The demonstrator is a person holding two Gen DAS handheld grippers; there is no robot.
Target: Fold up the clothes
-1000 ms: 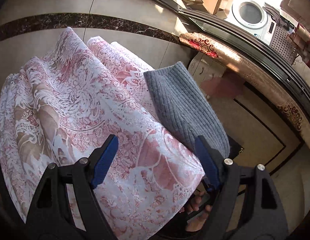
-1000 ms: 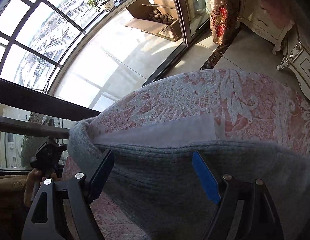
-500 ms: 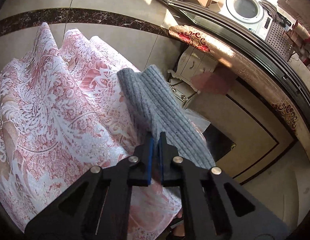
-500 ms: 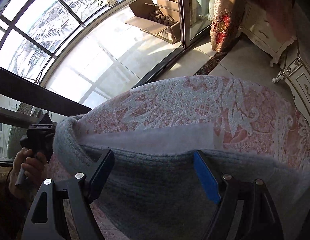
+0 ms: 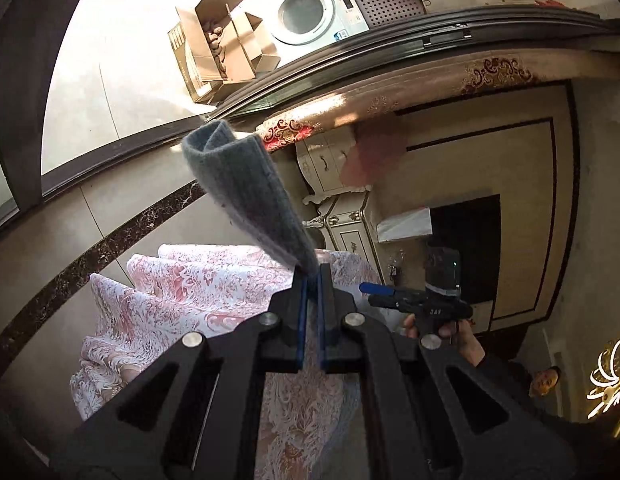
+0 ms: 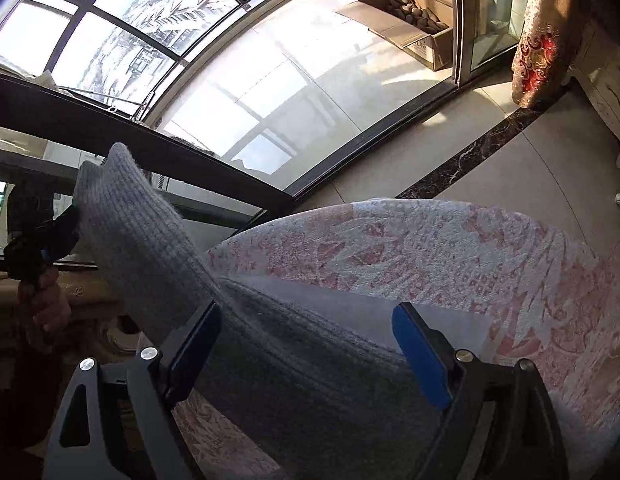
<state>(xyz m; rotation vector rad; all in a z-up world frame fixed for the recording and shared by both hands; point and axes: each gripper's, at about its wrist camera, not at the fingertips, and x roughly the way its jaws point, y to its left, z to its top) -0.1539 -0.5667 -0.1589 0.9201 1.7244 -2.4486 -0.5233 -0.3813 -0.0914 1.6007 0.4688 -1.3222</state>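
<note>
Grey ribbed knit garment now hangs partly in the air: a second ago it lay flat on the pink-and-white floral lace cloth covering the bench, with the left claw wide open beside it. That claw has since clamped tight on one end of the knit and lifted it, so a folded strip of the fabric stands up from between its blue pads. In the right wrist view the raised end climbs toward the left claw, while the rest of the garment lies on the cloth.

The right claw is opening, its blue pads wide apart over the flat part of the knit, pressing on nothing.

By my reading, the first fold is starting: one end is up and ready to be carried across, and the right claw looks placed to pin or take the other side.

The bench's cloth falls away at its rounded far edge, with tiled floor beyond. Bare cloth to the right of the garment gives room to lay the fold. A white carved cabinet stands beyond the bench, apart from it.
</note>
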